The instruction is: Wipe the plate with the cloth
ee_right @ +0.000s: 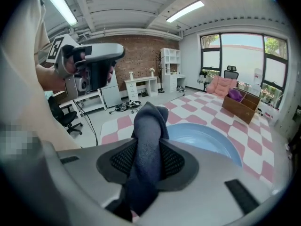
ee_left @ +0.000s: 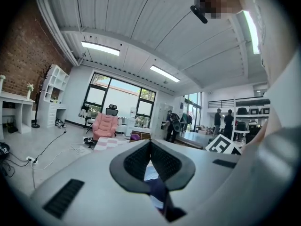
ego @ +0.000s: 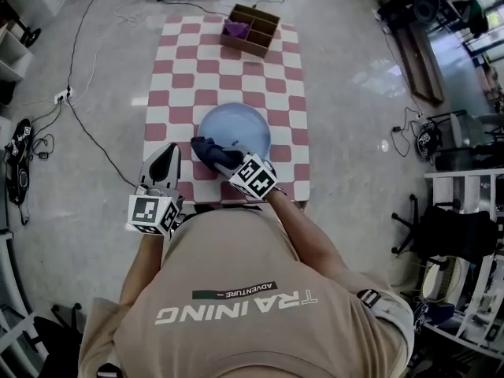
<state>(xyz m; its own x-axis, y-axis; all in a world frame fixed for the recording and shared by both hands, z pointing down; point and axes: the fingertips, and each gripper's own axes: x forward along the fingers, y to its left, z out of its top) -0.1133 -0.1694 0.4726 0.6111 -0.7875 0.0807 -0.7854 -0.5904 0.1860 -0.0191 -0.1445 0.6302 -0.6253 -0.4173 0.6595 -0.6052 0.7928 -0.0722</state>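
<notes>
Nearest, the dark blue fabric cloth (ee_right: 148, 119) stands pinched between the pads of my right gripper (ee_right: 149, 147); only the right gripper view shows this grip plainly. The head view places the cloth at the near left rim of the round pale blue plate (ego: 240, 124), which lies on the red-and-white checked mat (ego: 236, 77). In the left gripper view my left gripper (ee_left: 150, 146) has its jaws pressed together with nothing between them. The head view shows it at the mat's near left corner, apart from the plate.
</notes>
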